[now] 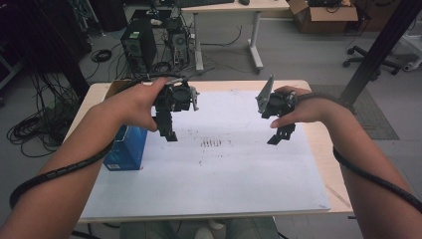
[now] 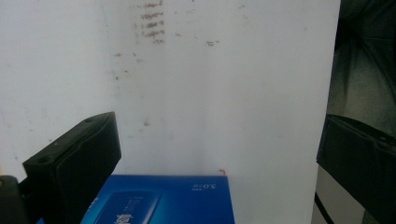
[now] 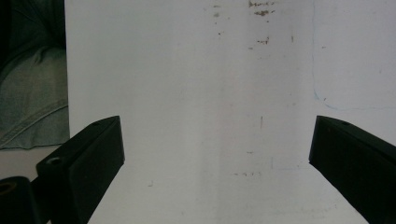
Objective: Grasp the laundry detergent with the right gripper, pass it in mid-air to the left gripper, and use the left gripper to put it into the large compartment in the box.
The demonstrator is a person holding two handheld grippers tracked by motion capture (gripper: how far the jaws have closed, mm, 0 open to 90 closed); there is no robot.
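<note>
While both grippers hang above the white sheet (image 1: 224, 164) with nothing in them, the blue box (image 1: 127, 147) sits at the sheet's left edge, just under and beside the left gripper (image 1: 168, 130). In the left gripper view the box (image 2: 163, 200) lies low between the jaws, which stand wide apart and clear of it. The right gripper (image 1: 281, 135) hovers well apart from the box, over the right half of the sheet, and its own view shows its jaws spread wide over bare paper (image 3: 210, 116).

The box looks like printed cardboard — probably light, stiff along its edges and a little slick on its glossy faces. Its panels may give if squeezed hard in the middle, so a moderate pinch seems wise. The best hold is likely across the narrower pair of opposite sides, near the upper edge where the folds stiffen it, with the jaws flat against the faces rather than on a corner. The left gripper is the nearer one — it would need to come down and centre over the box before closing.
</note>
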